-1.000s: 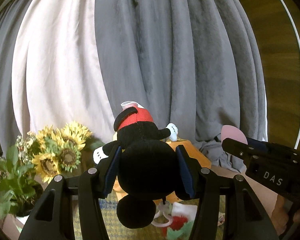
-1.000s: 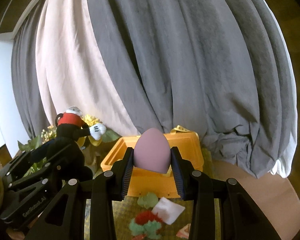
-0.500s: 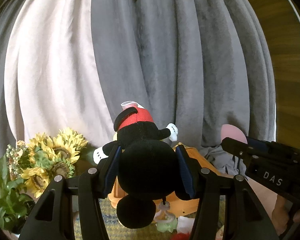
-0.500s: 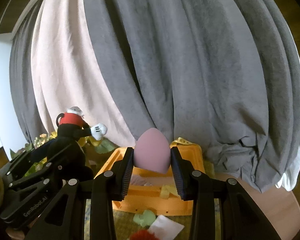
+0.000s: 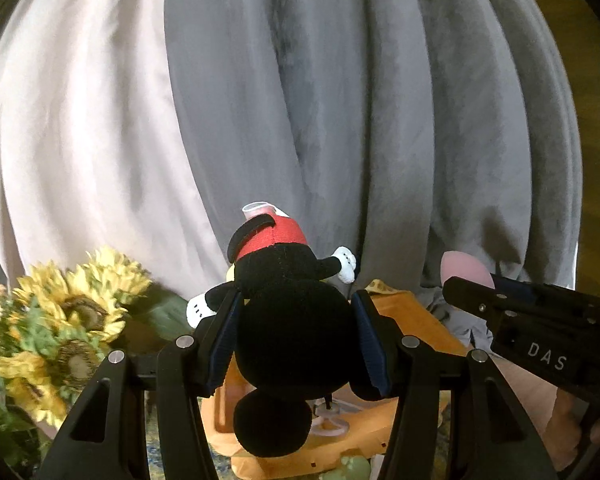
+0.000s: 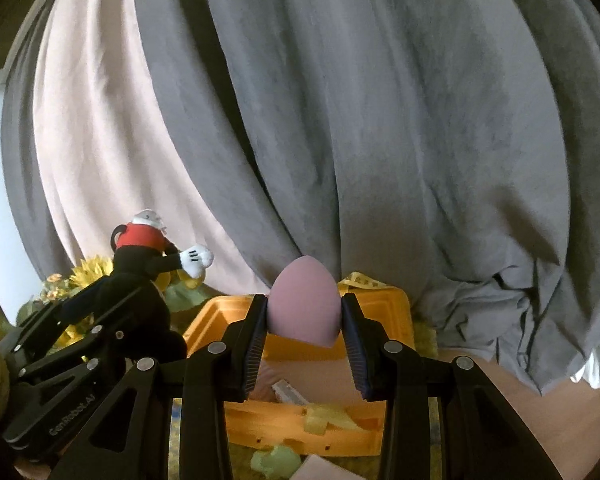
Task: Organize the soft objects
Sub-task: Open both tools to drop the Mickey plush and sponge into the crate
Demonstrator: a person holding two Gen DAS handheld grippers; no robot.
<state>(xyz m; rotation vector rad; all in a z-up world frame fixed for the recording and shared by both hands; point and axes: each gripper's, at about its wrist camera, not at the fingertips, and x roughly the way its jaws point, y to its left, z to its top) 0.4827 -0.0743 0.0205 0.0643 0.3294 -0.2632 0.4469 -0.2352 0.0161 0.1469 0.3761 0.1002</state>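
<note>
Both loads ride toward the orange bin [image 6: 396, 304] at lower centre, left gripper [image 5: 296, 340] clamping the mouse plush [image 5: 288, 320], right gripper [image 6: 304, 340] pinching the pink sponge [image 6: 303, 304]; next, release over it.

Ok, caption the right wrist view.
Right gripper holds a pink sponge before an orange bin.

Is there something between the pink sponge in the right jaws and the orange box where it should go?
Nothing visible blocks it. The pink sponge hangs in the right gripper above the near wall of the open orange box, which holds only small scraps.
</note>
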